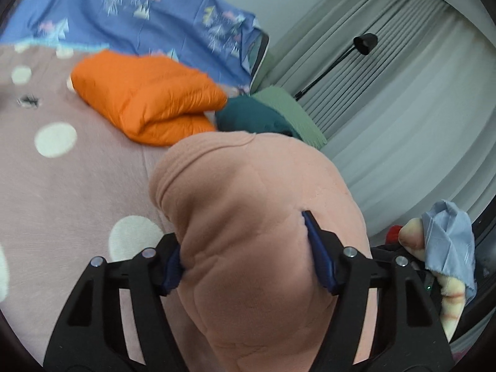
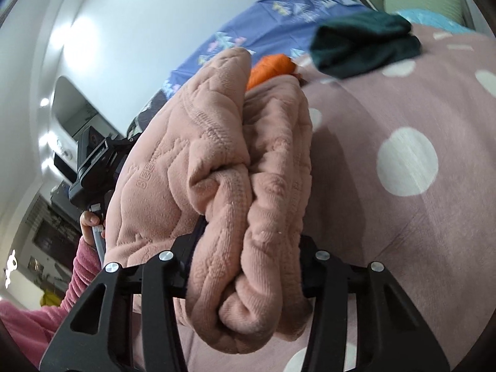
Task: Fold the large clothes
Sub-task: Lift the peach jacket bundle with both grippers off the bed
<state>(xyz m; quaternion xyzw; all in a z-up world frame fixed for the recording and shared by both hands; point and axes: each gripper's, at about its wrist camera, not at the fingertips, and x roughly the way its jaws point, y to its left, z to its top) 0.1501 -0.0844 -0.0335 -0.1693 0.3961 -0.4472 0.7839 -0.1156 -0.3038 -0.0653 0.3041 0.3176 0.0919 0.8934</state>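
Lengthwise, pink fleece garment point(image 2: 217, 161) runs away from right hand-held gripper point(image 2: 245, 266).

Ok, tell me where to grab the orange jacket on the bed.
Take the orange jacket at its thick folded edge facing the camera, coming in low from the bedspread side. The layers stack there, so the fingers can pinch both at once.

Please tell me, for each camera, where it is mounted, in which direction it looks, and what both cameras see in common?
Left wrist: sits on the left gripper, looks along its jaws across the dotted bedspread toward the curtain; only the jaws show.
Right wrist: sits on the right gripper, looks across the bed toward the wall; the person's left hand shows.
Shared: pink fleece garment, orange jacket, dark green garment, blue sheet.
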